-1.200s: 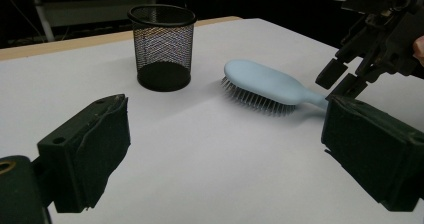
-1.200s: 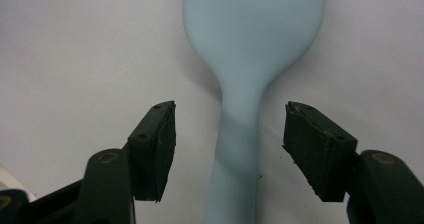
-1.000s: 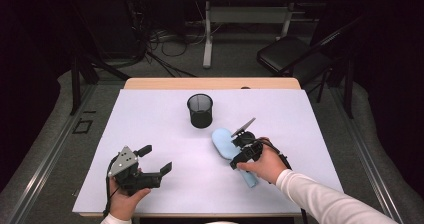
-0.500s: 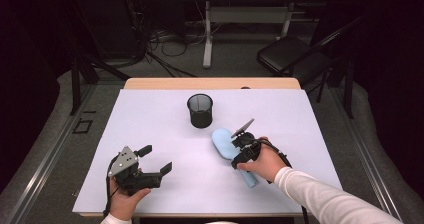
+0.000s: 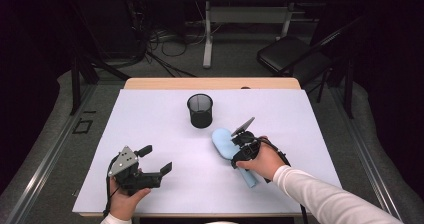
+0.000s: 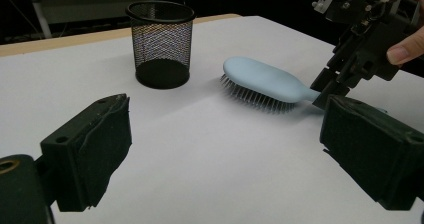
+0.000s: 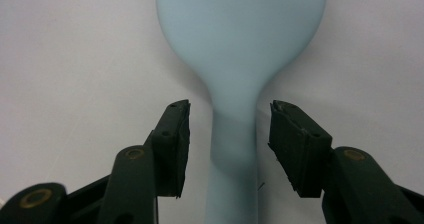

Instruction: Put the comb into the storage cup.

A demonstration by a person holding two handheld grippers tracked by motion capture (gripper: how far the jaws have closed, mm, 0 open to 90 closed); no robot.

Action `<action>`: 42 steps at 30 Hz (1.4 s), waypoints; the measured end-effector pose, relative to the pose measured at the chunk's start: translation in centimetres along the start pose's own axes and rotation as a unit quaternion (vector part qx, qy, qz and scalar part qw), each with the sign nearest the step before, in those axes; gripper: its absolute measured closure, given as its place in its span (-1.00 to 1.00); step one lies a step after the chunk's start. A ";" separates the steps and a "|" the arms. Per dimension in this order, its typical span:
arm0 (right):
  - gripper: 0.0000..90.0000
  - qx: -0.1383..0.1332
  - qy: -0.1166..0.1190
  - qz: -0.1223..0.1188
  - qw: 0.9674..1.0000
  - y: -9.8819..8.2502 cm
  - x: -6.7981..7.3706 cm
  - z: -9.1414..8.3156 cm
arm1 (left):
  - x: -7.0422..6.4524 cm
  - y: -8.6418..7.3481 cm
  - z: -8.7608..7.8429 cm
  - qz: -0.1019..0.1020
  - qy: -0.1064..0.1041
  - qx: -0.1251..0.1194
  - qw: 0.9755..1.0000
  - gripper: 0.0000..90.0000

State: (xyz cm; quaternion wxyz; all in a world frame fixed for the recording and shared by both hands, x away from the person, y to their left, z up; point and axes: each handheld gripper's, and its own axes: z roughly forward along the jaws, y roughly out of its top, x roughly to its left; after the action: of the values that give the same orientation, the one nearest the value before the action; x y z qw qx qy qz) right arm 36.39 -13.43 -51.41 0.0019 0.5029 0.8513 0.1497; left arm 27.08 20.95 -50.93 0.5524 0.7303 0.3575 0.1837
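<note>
The brush (image 5: 227,145) is lying bristles down on the white table (image 5: 165,114), just right of the mesh cup (image 5: 200,110). The right gripper (image 5: 239,146) is hanging over its neck. The right gripper view is showing what the high view hides: the jaws have just been closing, are straddling the handle (image 7: 234,149), and a gap remains on each side. The left gripper (image 5: 156,160) is resting near the table's front with jaws wide apart, and its view is showing the bristles (image 6: 250,95).
</note>
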 end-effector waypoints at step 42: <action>0.39 0.035 -0.022 0.016 0.999 1.1 0.6 1.5 | 0.1 0.0 0.1 -0.002 0.000 0.004 1.000 -0.86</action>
State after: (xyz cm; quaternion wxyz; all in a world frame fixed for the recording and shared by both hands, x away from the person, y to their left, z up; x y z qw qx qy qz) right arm 37.25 -12.05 -52.45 0.0001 0.5190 0.8479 0.1086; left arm 27.19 20.98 -51.01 0.5501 0.7318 0.3593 0.1813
